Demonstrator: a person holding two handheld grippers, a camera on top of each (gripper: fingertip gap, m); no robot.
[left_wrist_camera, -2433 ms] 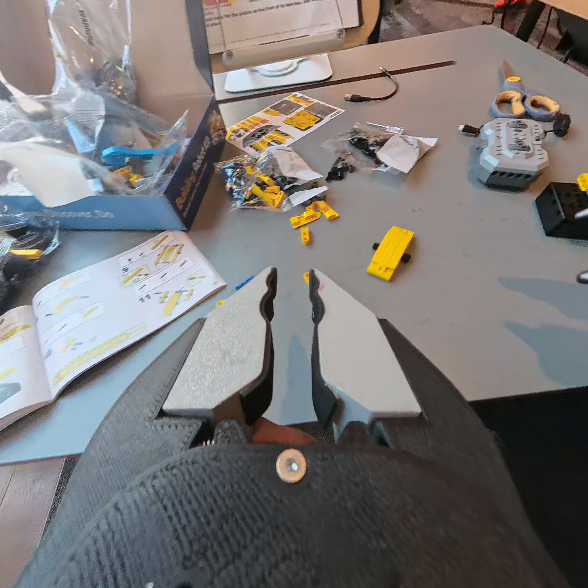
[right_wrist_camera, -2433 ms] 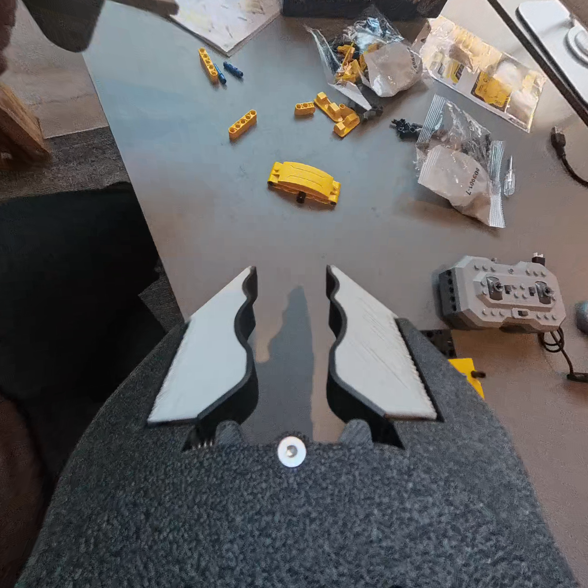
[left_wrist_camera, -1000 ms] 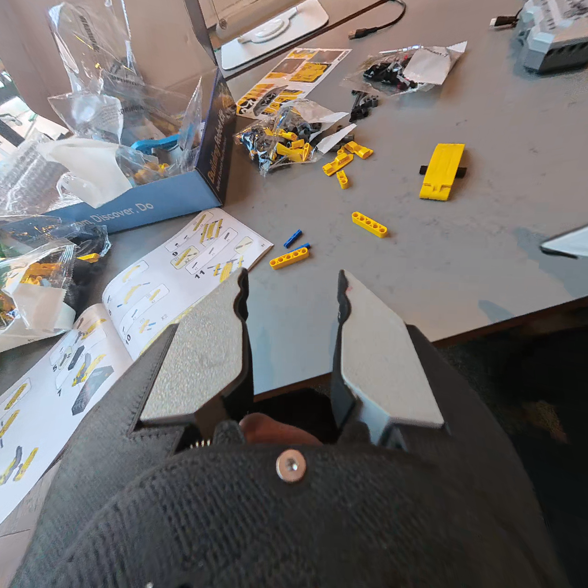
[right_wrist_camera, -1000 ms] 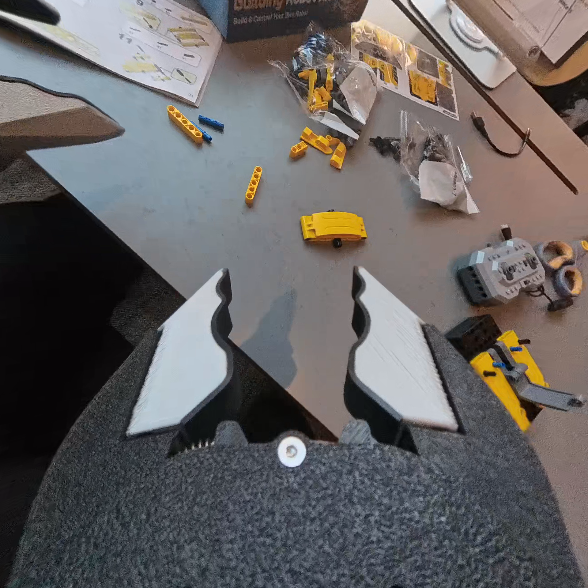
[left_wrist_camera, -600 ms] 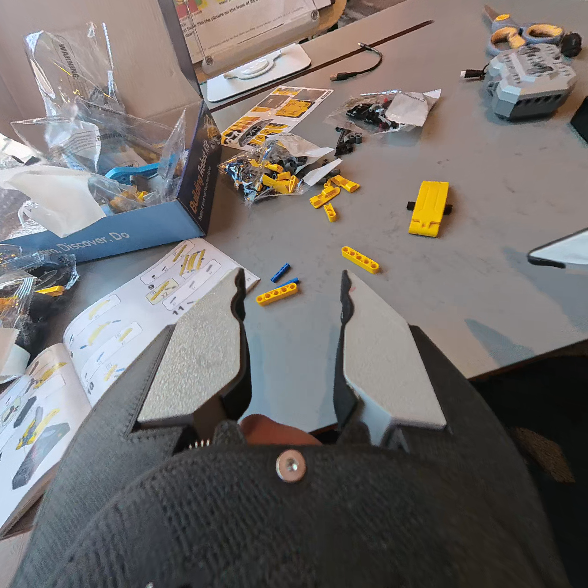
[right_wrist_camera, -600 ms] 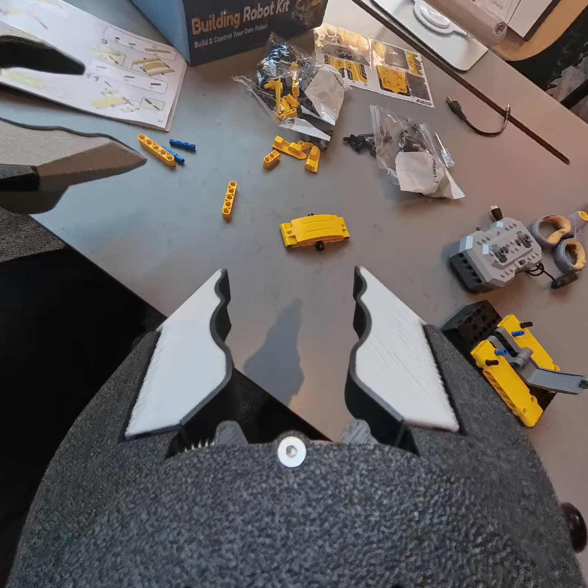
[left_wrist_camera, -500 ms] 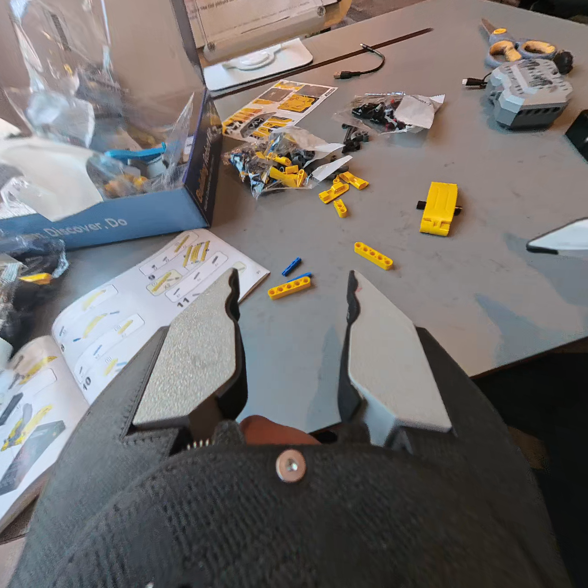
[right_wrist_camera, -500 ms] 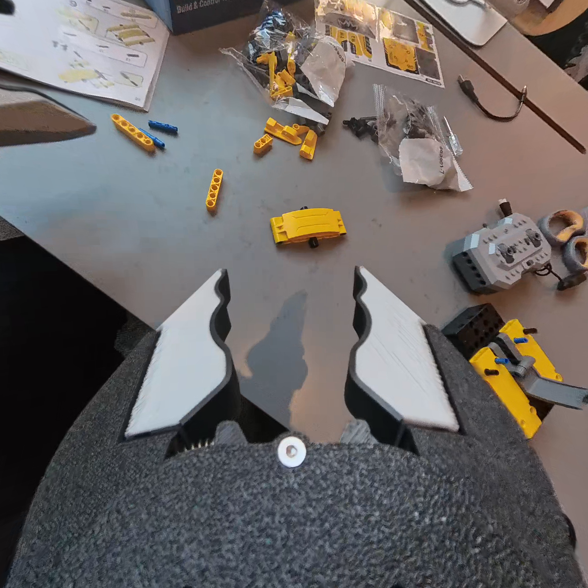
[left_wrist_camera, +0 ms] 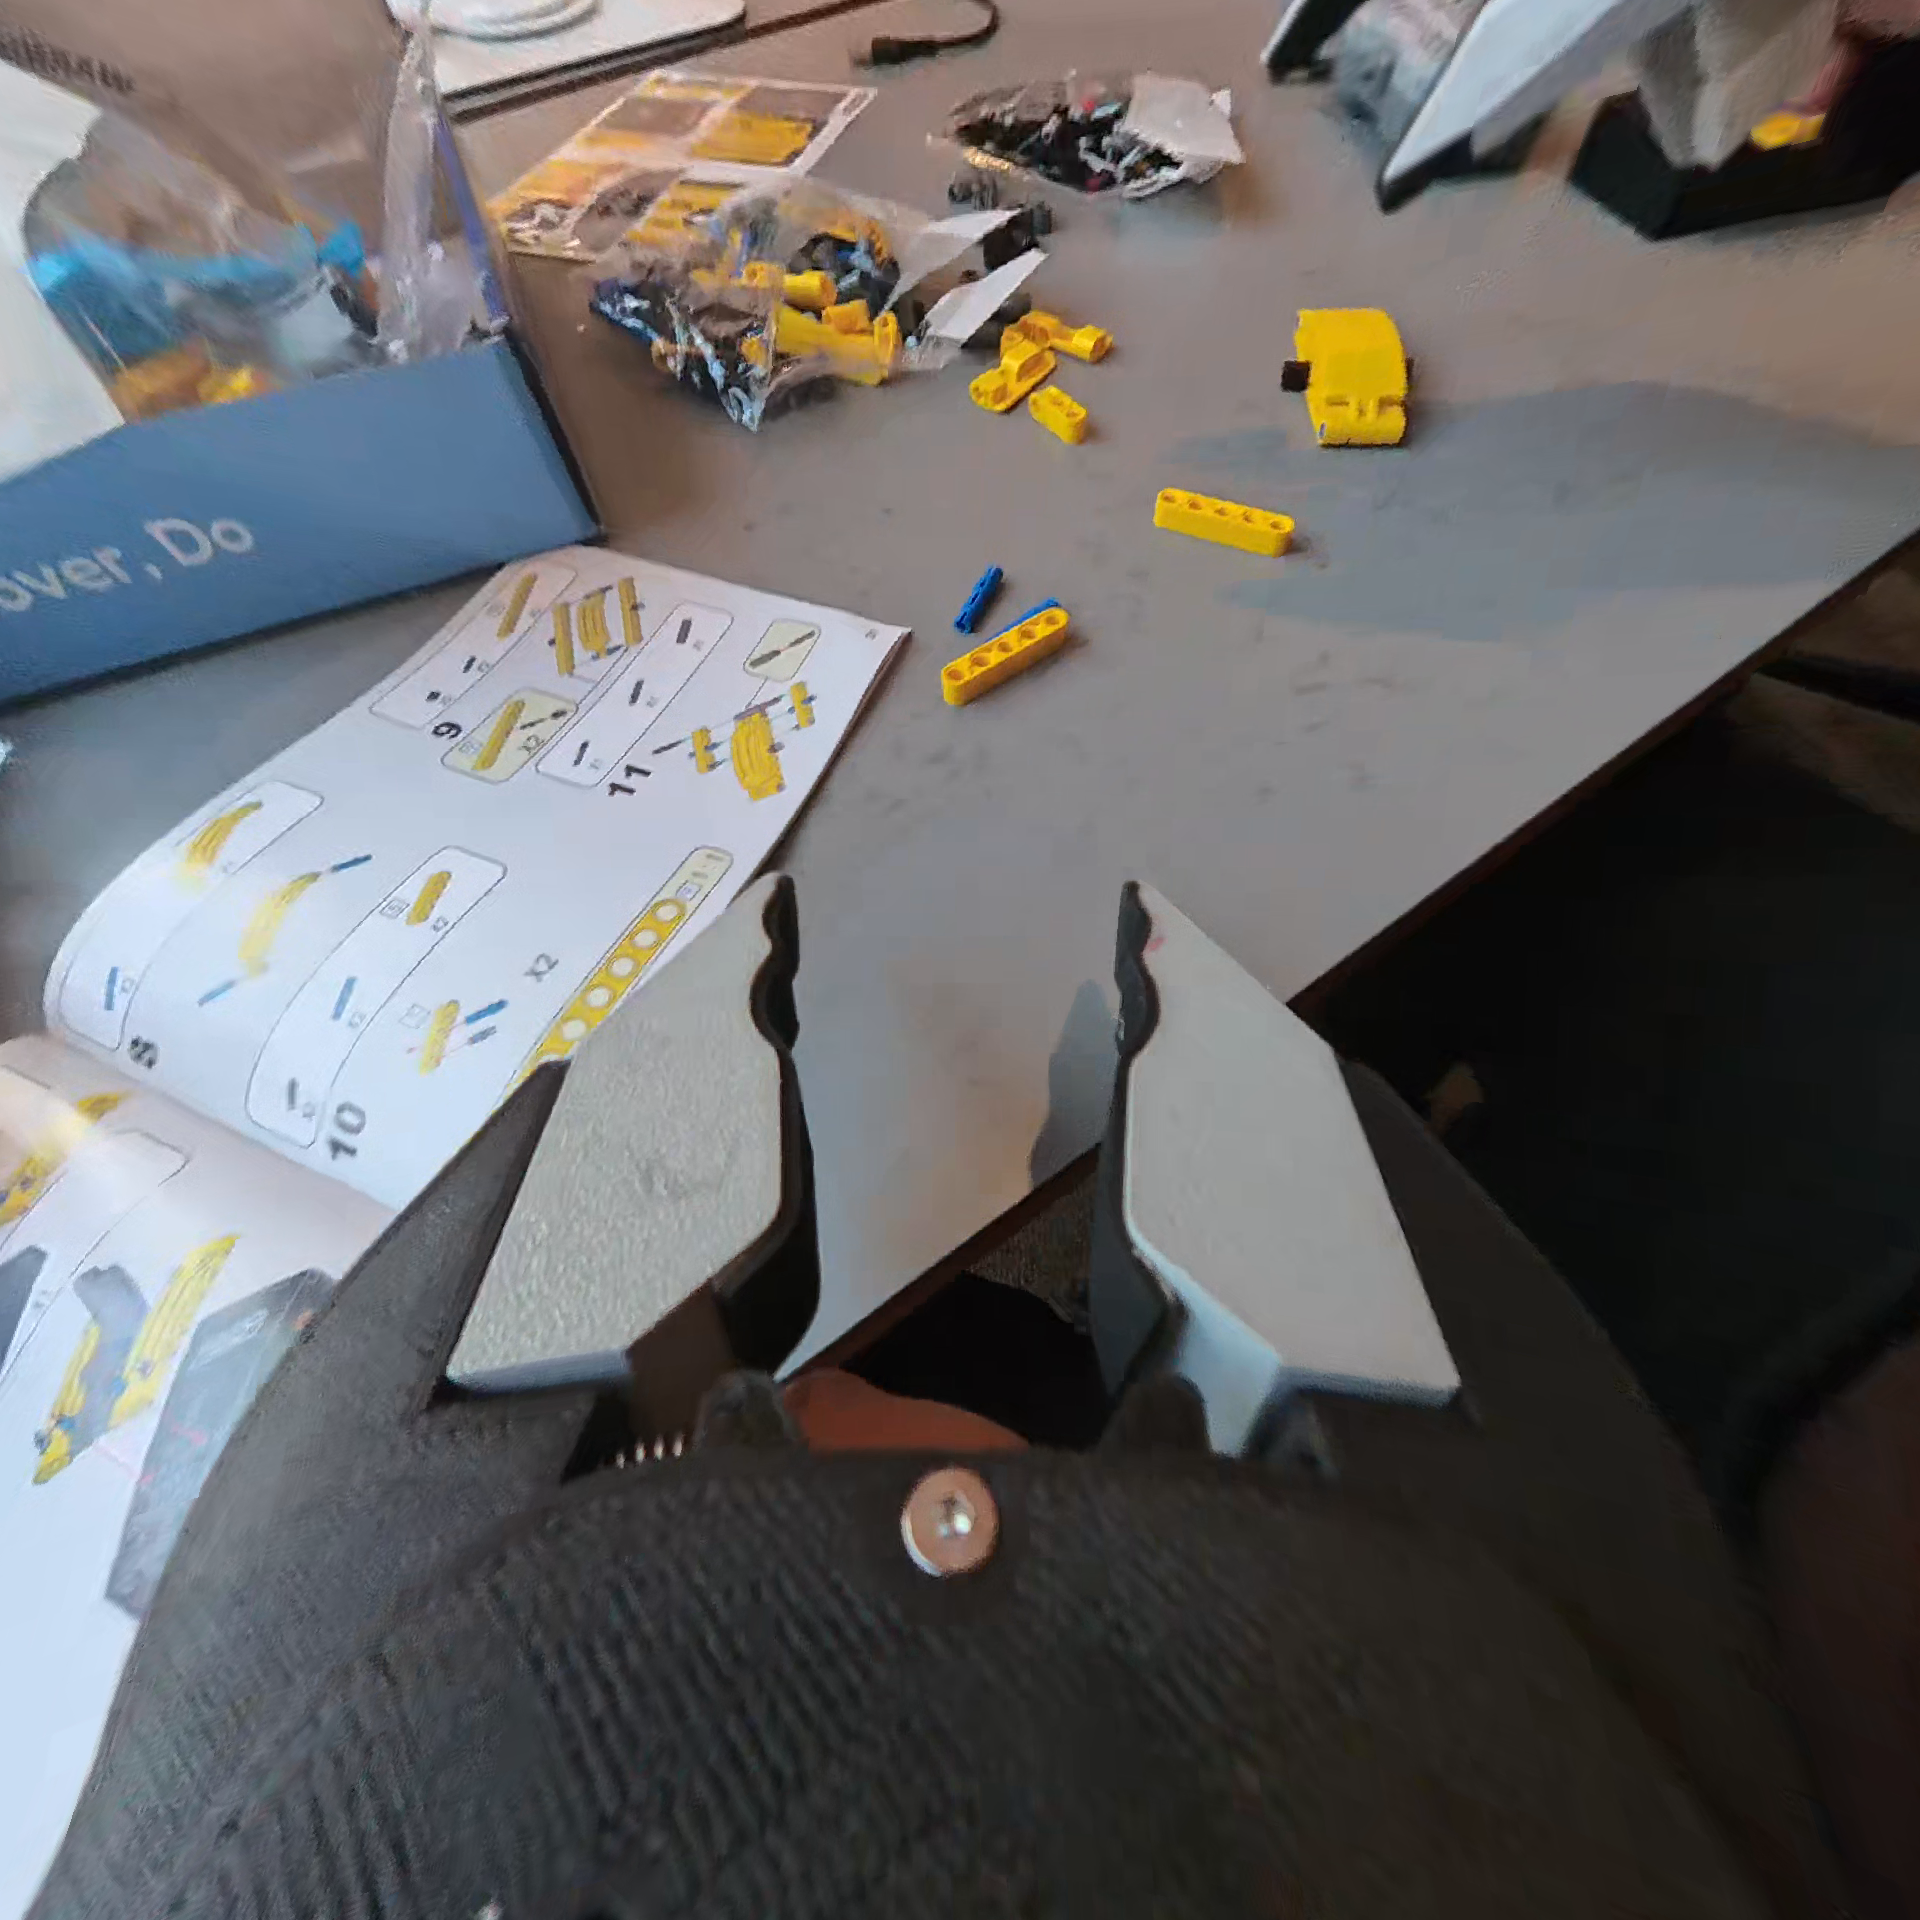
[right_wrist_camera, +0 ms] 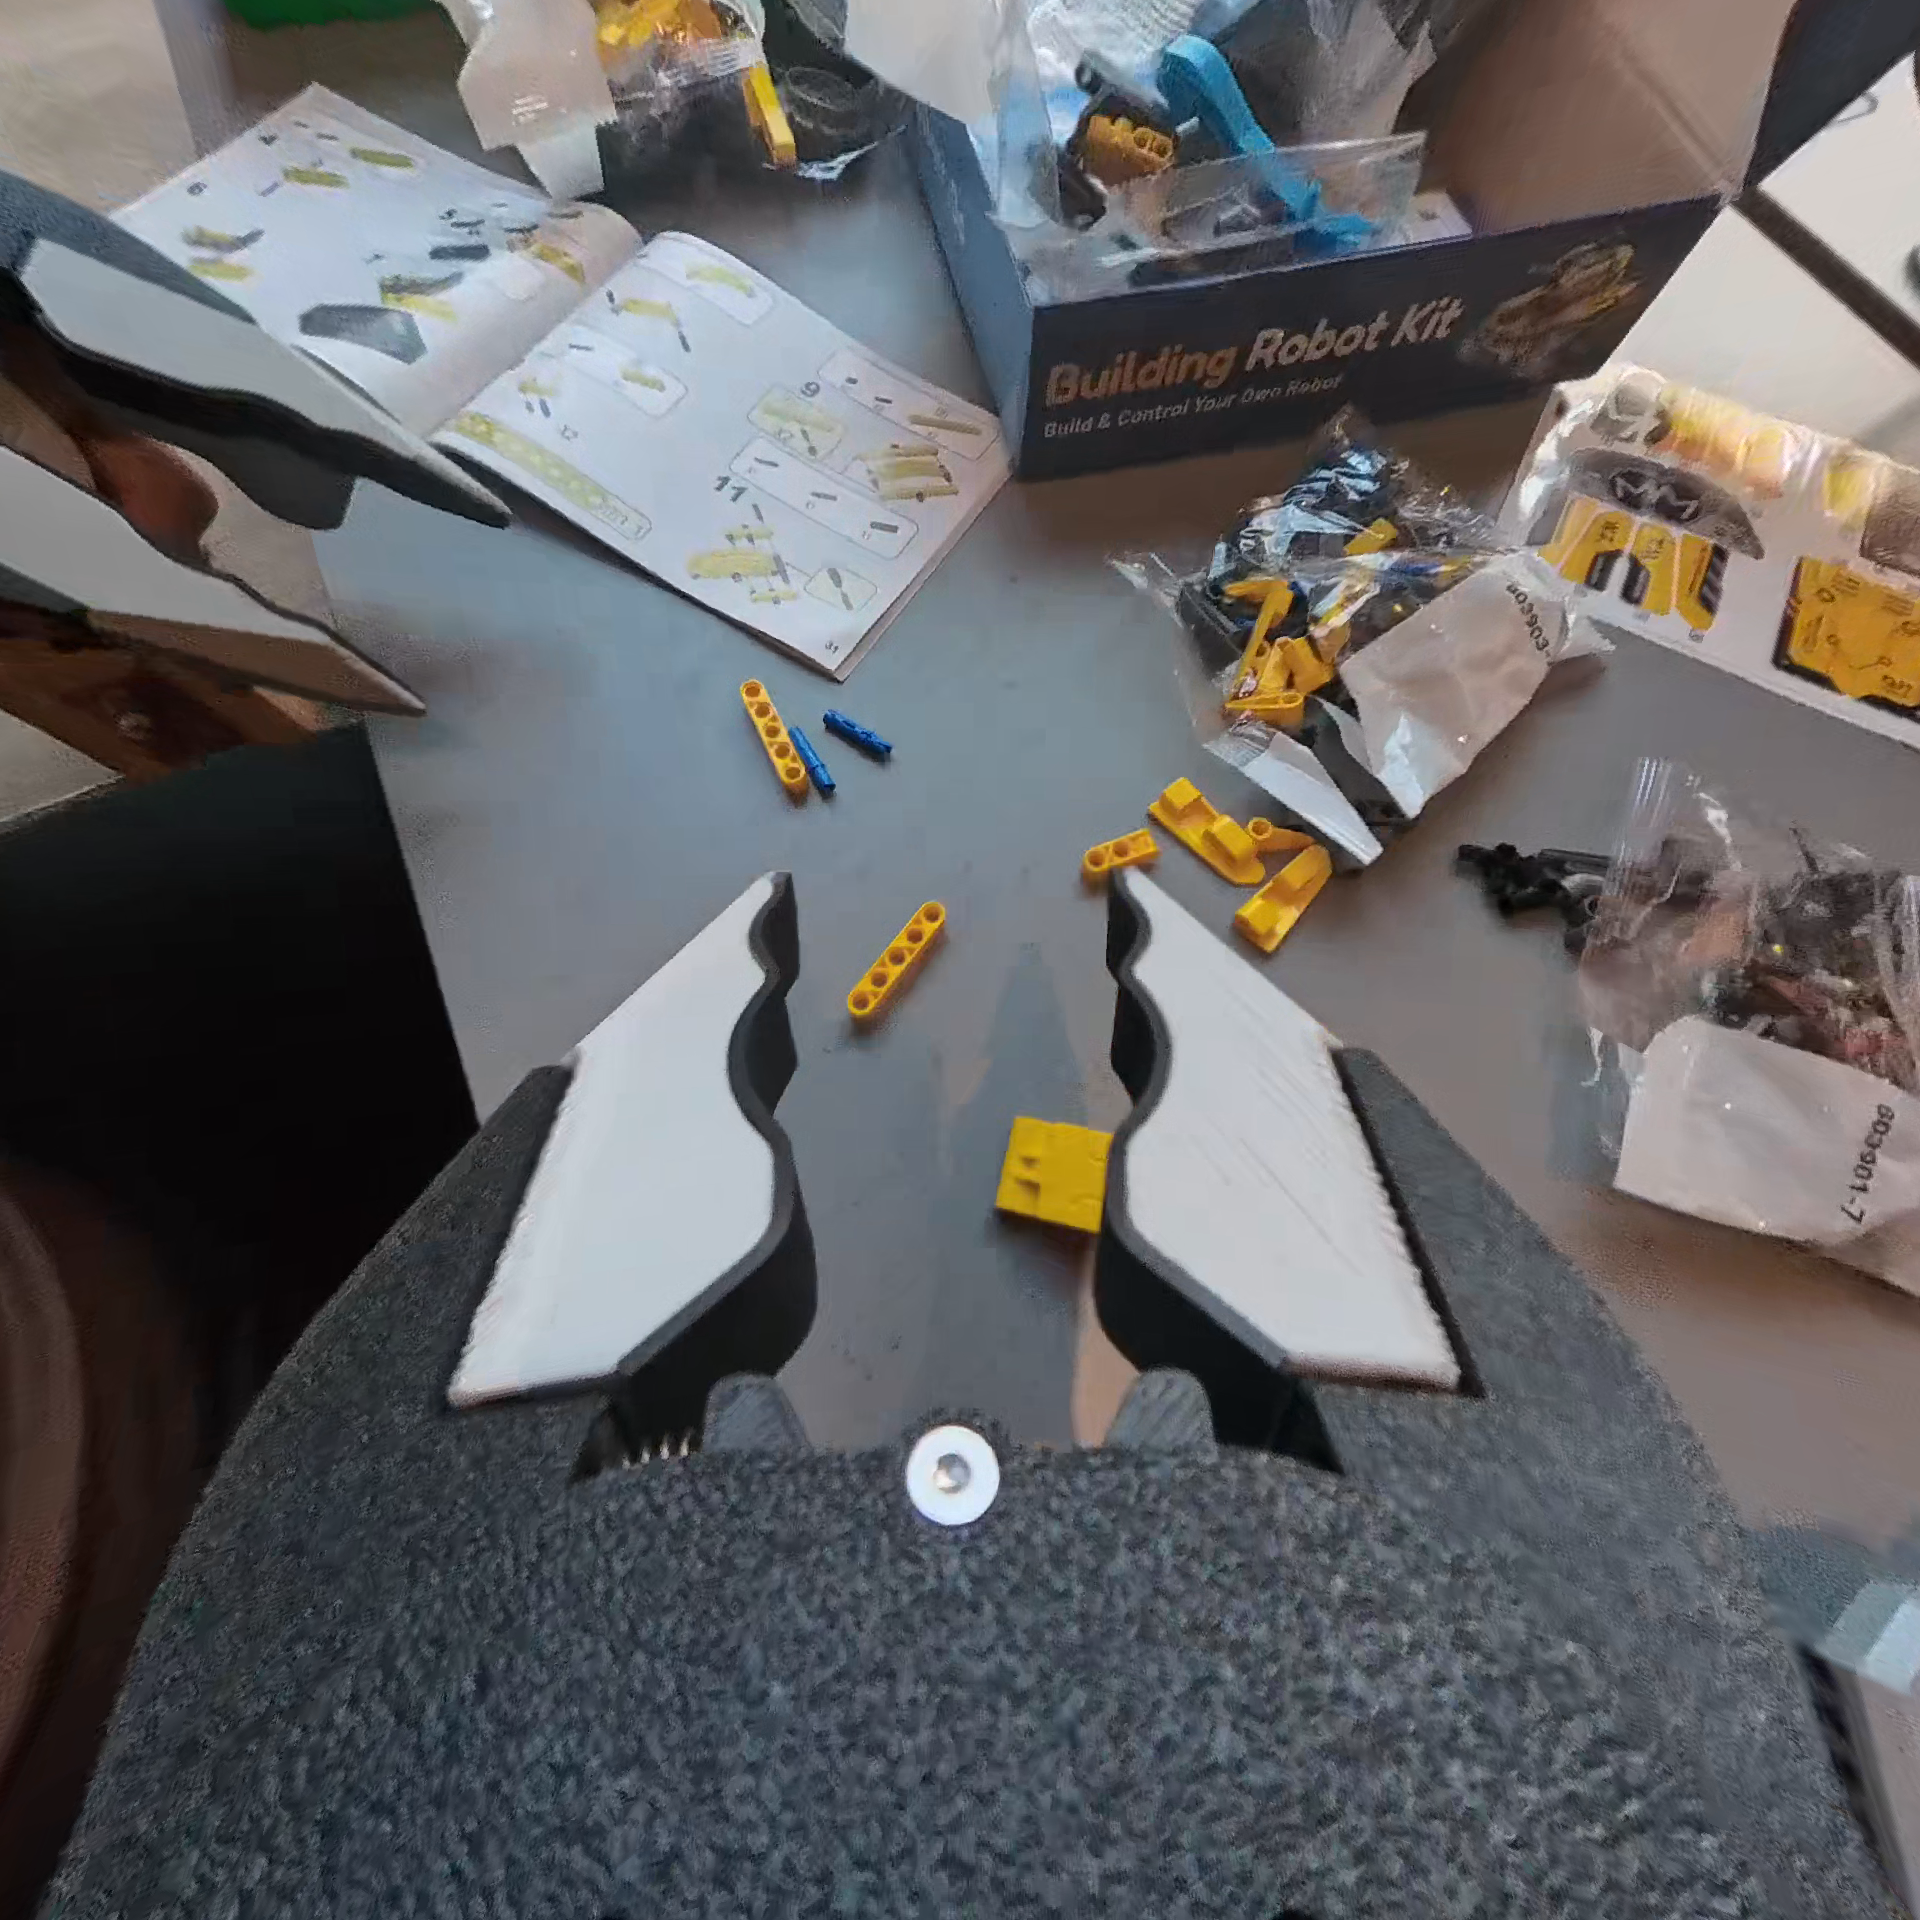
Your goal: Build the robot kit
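Observation:
My left gripper (left_wrist_camera: 956, 914) is open and empty, low over the grey table's (left_wrist_camera: 1039, 831) front edge, beside an open instruction booklet (left_wrist_camera: 468, 831). A yellow five-hole beam (left_wrist_camera: 1003, 657) and a blue pin (left_wrist_camera: 977, 600) lie ahead of it. My right gripper (right_wrist_camera: 951, 894) is open and empty above the table. A yellow beam (right_wrist_camera: 896, 961) lies between its fingers, below them. A yellow curved panel (right_wrist_camera: 1051, 1174) lies by the right finger, partly hidden. The left gripper (right_wrist_camera: 457, 613) shows at that view's left edge, and the right gripper (left_wrist_camera: 1335, 130) at the top right of the left wrist view.
A blue kit box (right_wrist_camera: 1299, 343) stuffed with plastic bags stands at the back. Opened bags of parts (right_wrist_camera: 1351, 644) (right_wrist_camera: 1766, 1018), loose yellow pieces (right_wrist_camera: 1216, 842), black pins (right_wrist_camera: 1527, 873), another yellow beam with blue pins (right_wrist_camera: 774, 736) and a sticker sheet (right_wrist_camera: 1766, 561) lie around.
The right gripper has swung left and forward over the table, now above the yellow panel and beam. The left gripper has shifted left toward the booklet. Both have opened wider since 2.4 s ago.

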